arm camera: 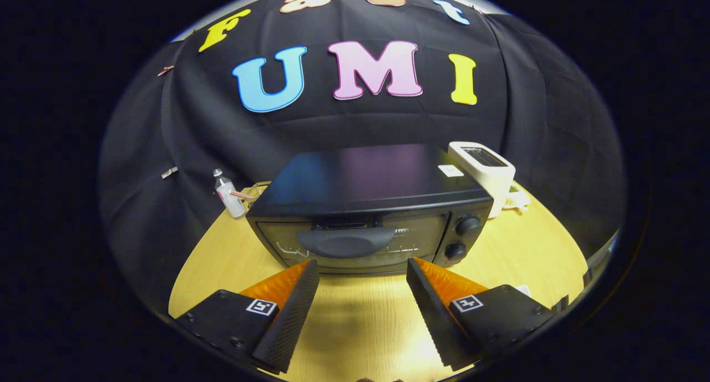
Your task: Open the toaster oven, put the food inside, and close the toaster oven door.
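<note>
A pale wood-grain worktop (pixel 516 249) carries a boxy black oven (pixel 366 204), judged heavy and rigid, its metal top smooth. The oven stands just ahead of the claw (pixel 363 271), door shut. The glass door (pixel 355 243) is judged fragile; the curved handle (pixel 346 242) across it is the part to be hooked and pulled. 2 round knobs (pixel 462 238) are set beside it. The claw is spread wide, nothing held.

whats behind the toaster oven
Behind the toaster oven, a white toaster stands at one back corner and a small bottle at the other. The oven's body hides whatever sits directly behind it. The open claw holds nothing.
</note>
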Available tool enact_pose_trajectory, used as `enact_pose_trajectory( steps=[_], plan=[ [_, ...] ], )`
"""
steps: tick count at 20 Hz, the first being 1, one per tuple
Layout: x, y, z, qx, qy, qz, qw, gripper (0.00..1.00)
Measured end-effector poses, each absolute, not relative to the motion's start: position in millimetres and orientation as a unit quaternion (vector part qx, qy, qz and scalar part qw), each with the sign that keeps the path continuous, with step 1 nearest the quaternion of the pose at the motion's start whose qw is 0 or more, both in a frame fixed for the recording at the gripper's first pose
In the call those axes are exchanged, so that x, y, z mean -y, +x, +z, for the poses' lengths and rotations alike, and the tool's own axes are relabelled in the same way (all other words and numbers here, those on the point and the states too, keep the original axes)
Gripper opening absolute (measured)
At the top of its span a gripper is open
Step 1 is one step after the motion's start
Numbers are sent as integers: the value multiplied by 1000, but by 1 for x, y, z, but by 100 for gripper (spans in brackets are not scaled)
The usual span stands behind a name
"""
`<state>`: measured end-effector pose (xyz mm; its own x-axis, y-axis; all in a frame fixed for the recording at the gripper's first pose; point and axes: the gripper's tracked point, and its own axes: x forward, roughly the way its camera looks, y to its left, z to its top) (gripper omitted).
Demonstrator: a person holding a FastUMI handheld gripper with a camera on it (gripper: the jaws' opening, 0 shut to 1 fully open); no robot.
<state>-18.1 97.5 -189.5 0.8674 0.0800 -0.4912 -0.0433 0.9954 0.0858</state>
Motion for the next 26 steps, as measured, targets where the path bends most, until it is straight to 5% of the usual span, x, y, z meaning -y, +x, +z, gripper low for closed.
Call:
enact_pose_trajectory(
  steps=[15,26],
  plan=[
    [7,-32,-24,-101,32,-1,994,98],
    [85,-23,-12,-94,46,-12,994,98]
  ],
)
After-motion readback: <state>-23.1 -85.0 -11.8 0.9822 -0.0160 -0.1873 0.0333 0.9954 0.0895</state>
